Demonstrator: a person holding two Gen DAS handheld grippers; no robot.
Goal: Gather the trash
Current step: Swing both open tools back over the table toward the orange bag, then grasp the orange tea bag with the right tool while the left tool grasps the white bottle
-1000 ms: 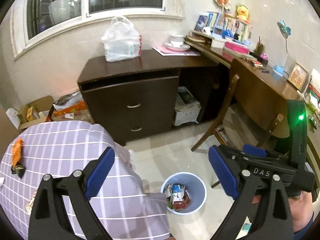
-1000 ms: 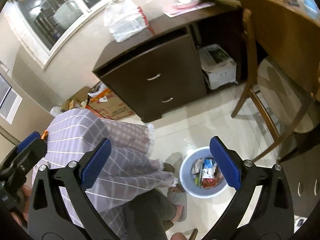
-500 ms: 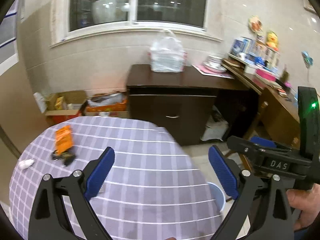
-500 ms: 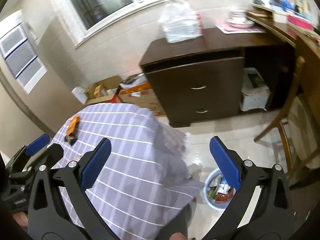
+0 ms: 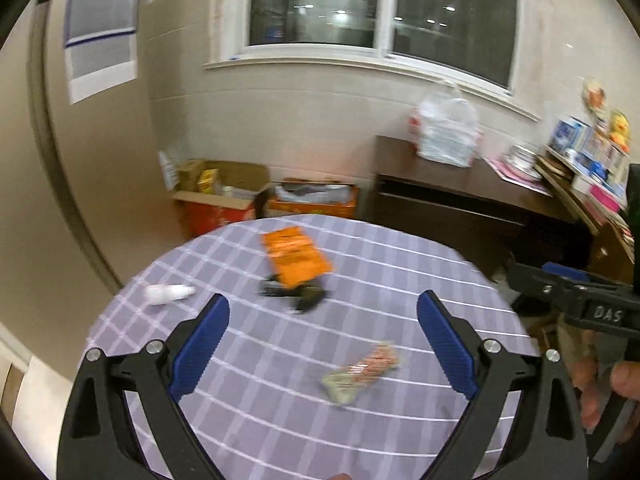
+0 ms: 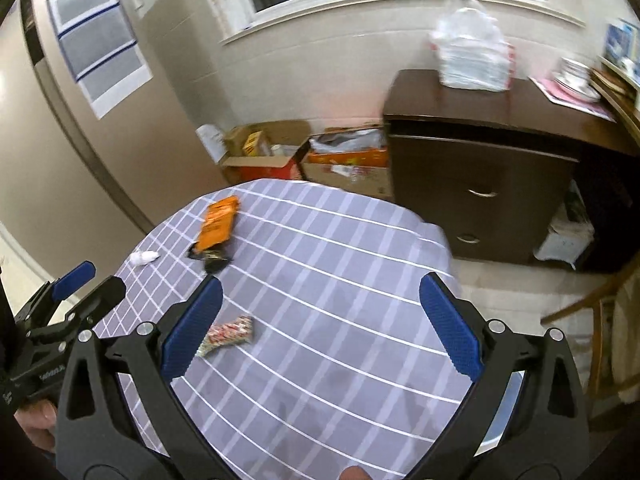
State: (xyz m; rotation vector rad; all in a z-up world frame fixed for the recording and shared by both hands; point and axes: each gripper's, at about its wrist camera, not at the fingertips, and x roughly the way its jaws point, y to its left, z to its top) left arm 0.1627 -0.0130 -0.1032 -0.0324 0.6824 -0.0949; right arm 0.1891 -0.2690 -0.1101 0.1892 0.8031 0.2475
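Both grippers hang over a round table covered in a purple checked cloth, and both stand with their blue-padded jaws spread wide, holding nothing. In the left wrist view the left gripper frames the trash: a small red-and-white striped wrapper lies on the cloth between the two fingers, nearer the right-hand one and clear of both. Beyond the fingertips an orange snack packet lies flat, its near end touching a dark crumpled wrapper; off to the left of these sits a small white wad, apart from the rest. The right gripper looks down on the same table from farther right. In its view the striped wrapper lies just beside the left-hand finger, partly behind its pad, while the orange packet, the dark wrapper and the white wad lie beyond and to the left of the jaws. The space between the right gripper's fingers holds only bare cloth. Behind the table stand cardboard boxes on the floor and a dark wooden cabinet with a white plastic bag on top.
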